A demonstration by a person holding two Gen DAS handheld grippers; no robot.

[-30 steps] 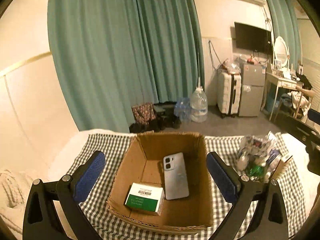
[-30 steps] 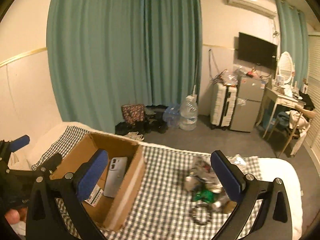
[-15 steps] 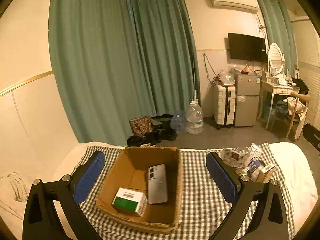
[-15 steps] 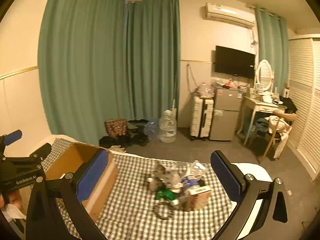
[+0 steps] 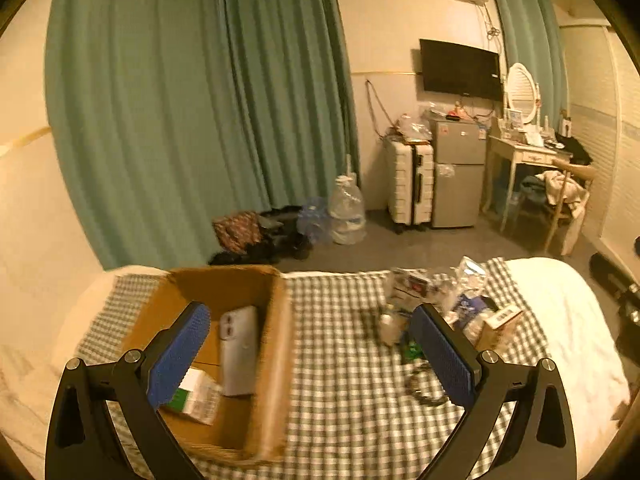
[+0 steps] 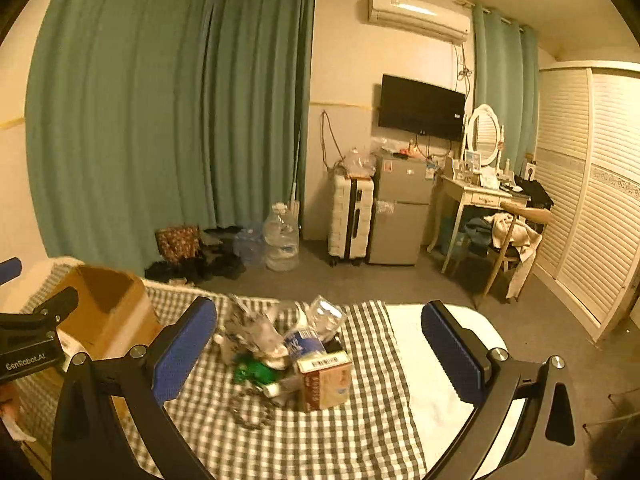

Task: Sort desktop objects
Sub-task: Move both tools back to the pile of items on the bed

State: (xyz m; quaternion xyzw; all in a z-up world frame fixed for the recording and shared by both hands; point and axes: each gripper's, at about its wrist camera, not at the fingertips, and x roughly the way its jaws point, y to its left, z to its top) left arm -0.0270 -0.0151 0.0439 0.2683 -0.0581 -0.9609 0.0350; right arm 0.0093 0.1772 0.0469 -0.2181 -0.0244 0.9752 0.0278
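We are holding both grippers spread wide and carrying nothing: the left gripper (image 5: 308, 356) is hanging over the near side of the checked cloth (image 5: 344, 400), the right gripper (image 6: 320, 352) is facing the heap of loose things (image 6: 280, 344). We are judging that we are between picks, lining up for the next item. Nearest the right gripper, a brown carton (image 6: 326, 380) is standing at the heap's front edge, with a dark coiled cable (image 6: 250, 412) lying just beside it on the cloth and something green (image 6: 252, 372) behind that. The next move is calling for the right gripper to come down on one piece, and the carton is looking the easiest, since the crinkled clear bags (image 6: 256, 328) and a blue-labelled bottle (image 6: 304, 344) are crowding in behind it and touching it. To the left, the cardboard box (image 5: 276, 360) is already holding a pale phone (image 5: 239, 350) and a small green-and-white box (image 5: 196, 398); its near wall is standing between heap and drop spot, so we are needing to lift over it. Farther off, water jugs (image 6: 282, 240), a suitcase (image 6: 350, 216) and a small fridge (image 6: 400, 216) are standing on the floor, well apart from our work
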